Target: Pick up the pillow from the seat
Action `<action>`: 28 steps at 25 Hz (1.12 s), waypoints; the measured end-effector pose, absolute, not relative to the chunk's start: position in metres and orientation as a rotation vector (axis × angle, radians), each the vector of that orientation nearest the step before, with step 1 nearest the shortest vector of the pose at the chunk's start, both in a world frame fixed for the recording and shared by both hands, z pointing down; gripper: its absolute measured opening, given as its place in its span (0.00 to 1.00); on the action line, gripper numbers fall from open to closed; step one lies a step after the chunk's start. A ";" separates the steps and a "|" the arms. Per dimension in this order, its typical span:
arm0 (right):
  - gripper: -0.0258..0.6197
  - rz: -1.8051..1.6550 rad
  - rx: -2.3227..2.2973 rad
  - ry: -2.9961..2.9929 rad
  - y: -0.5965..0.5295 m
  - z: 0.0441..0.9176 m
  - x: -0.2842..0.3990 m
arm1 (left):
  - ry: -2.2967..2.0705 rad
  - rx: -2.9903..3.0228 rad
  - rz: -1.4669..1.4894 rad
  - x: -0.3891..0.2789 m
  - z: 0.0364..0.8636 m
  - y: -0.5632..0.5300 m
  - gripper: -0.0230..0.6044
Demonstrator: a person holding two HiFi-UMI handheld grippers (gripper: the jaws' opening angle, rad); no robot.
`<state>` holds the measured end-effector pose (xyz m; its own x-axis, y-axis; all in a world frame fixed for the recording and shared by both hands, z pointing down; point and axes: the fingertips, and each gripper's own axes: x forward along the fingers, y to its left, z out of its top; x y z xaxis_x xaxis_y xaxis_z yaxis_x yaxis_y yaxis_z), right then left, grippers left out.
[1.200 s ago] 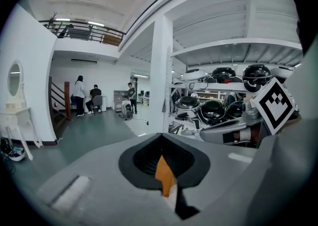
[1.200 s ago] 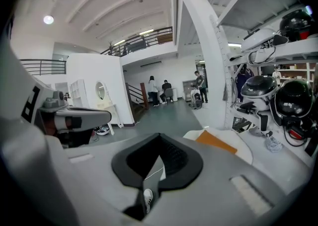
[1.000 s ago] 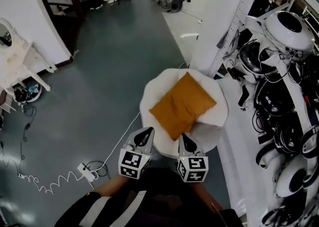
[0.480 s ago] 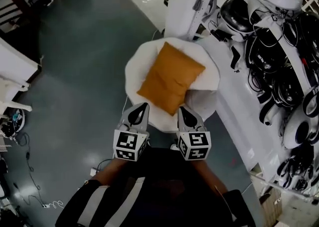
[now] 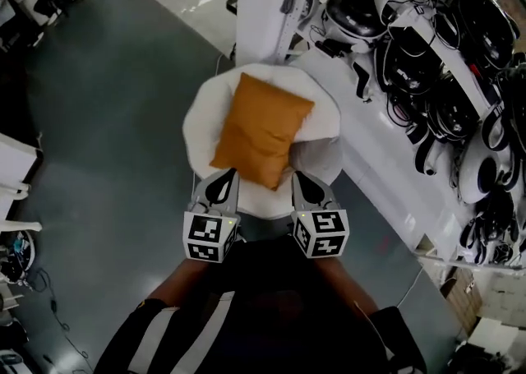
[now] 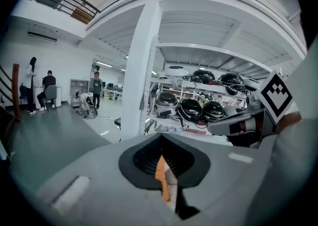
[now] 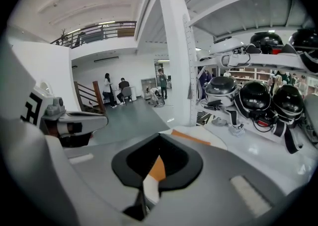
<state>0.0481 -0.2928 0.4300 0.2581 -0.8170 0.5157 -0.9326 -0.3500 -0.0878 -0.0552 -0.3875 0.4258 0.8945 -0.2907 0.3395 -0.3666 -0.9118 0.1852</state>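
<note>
Orange pillow (image 5: 261,130) is laid flat on the white seat (image 5: 196,122), long axis angled away and slightly right. Left gripper (image 5: 228,176) and right gripper (image 5: 299,177) are both shut, nothing gripped.

Round white seat (image 5: 197,122) on grey floor (image 5: 107,134), close beside a long white shelf (image 5: 386,159). Carries an orange pillow (image 5: 261,130), laid askew, near corner close to the front edge. On the shelf, helmets (image 5: 353,11) and tangled black cables (image 5: 411,68).
</note>
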 end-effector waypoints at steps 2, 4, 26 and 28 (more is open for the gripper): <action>0.04 0.720 2.289 -1.615 -0.293 0.431 0.048 | -0.481 2.818 0.443 -0.051 0.425 -0.391 0.04; 0.04 0.730 2.282 -1.612 -0.292 0.432 0.048 | -0.472 2.819 0.440 -0.046 0.424 -0.393 0.04; 0.04 0.822 2.161 -1.804 -0.284 0.469 0.140 | -0.616 2.749 0.574 0.035 0.448 -0.369 0.04; 0.04 0.818 2.151 -1.811 -0.290 0.473 0.146 | -0.638 2.749 0.579 0.038 0.450 -0.375 0.04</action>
